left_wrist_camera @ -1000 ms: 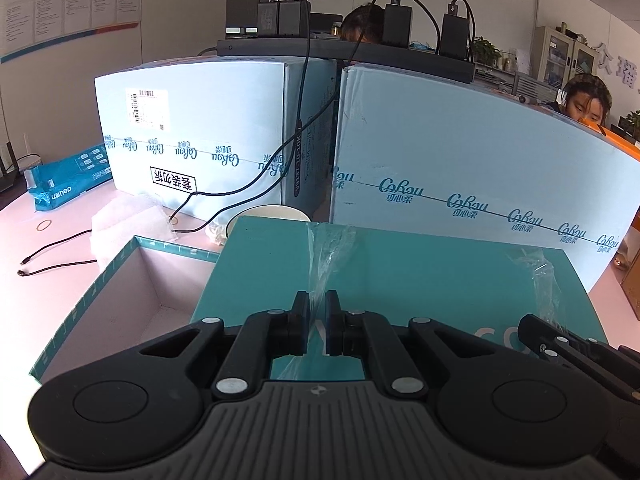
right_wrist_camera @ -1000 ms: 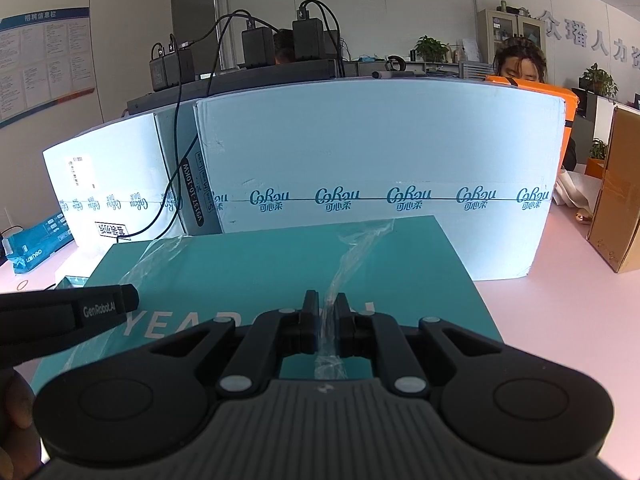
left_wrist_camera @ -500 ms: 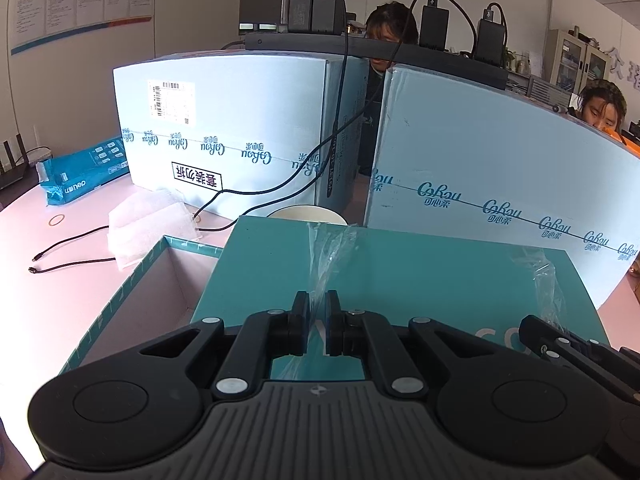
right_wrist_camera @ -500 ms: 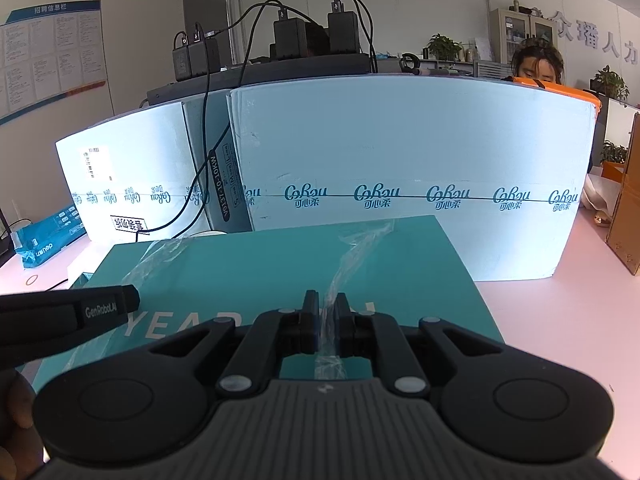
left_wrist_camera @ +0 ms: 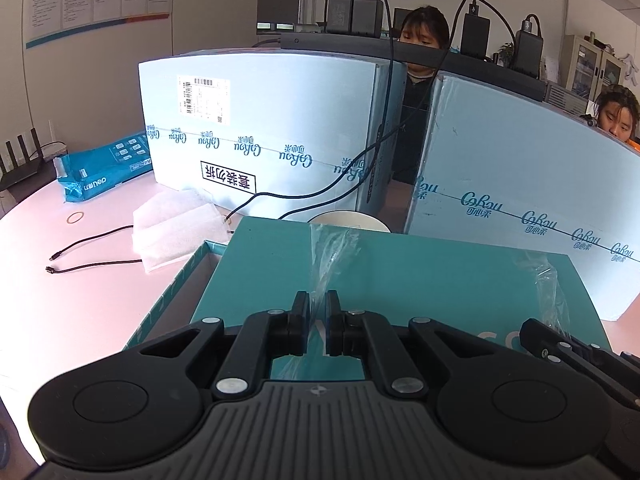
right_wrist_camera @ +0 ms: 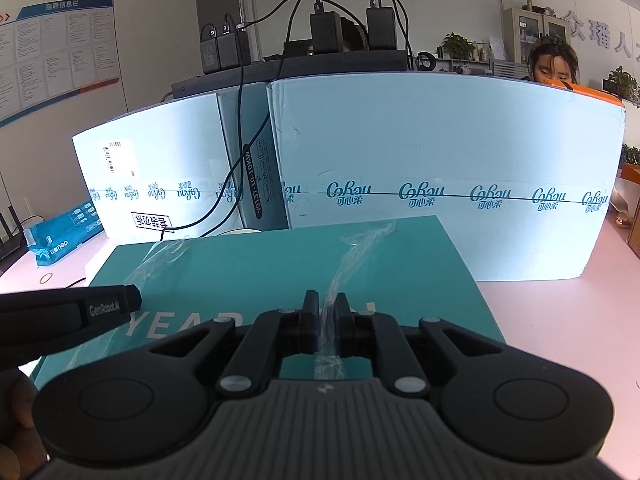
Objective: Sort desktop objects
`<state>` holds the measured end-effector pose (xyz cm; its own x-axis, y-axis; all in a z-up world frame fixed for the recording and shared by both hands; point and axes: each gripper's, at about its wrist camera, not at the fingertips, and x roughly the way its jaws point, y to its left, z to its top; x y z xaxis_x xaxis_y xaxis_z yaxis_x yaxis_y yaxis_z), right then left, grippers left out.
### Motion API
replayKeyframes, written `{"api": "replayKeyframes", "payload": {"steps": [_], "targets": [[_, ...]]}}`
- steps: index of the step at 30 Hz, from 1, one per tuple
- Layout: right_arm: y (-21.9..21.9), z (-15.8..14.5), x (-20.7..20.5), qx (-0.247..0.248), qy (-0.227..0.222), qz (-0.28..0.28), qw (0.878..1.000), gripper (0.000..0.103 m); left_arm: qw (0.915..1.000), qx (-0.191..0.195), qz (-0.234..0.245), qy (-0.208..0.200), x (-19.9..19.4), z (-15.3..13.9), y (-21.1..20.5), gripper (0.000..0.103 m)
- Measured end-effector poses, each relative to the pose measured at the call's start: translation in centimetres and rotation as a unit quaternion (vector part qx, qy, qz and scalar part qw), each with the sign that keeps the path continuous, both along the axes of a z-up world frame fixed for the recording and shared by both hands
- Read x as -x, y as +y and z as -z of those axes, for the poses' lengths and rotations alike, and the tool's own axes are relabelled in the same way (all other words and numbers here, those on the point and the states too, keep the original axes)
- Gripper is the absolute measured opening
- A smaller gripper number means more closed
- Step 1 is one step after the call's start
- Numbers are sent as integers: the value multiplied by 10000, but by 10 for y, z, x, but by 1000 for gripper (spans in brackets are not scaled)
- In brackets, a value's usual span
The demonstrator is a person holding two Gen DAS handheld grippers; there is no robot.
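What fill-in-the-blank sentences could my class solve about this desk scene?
1. Each gripper's jaws pinch a strip of clear ___ on the lid.
2. The lid is ___ in colour.
3. The lid's white letters begin "___".
4. The black cables lie on a ___ table.

Missing: plastic; teal; YEA; pink

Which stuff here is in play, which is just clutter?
In play: teal lid, open box, plastic strips, left gripper, right gripper.

Clutter: cartons, deli pack, foam pad, cables, rubber band, chargers.
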<state>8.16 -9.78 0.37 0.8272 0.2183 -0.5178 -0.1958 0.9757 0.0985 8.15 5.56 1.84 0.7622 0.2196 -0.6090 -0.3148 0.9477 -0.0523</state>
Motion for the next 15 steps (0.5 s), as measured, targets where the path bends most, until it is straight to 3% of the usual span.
{"api": "replayKeyframes", "payload": {"steps": [15], "targets": [[32,5,7,-133,81,-78,9998,11,9999,-32,-142,-77,-2,-1,32,6]]}}
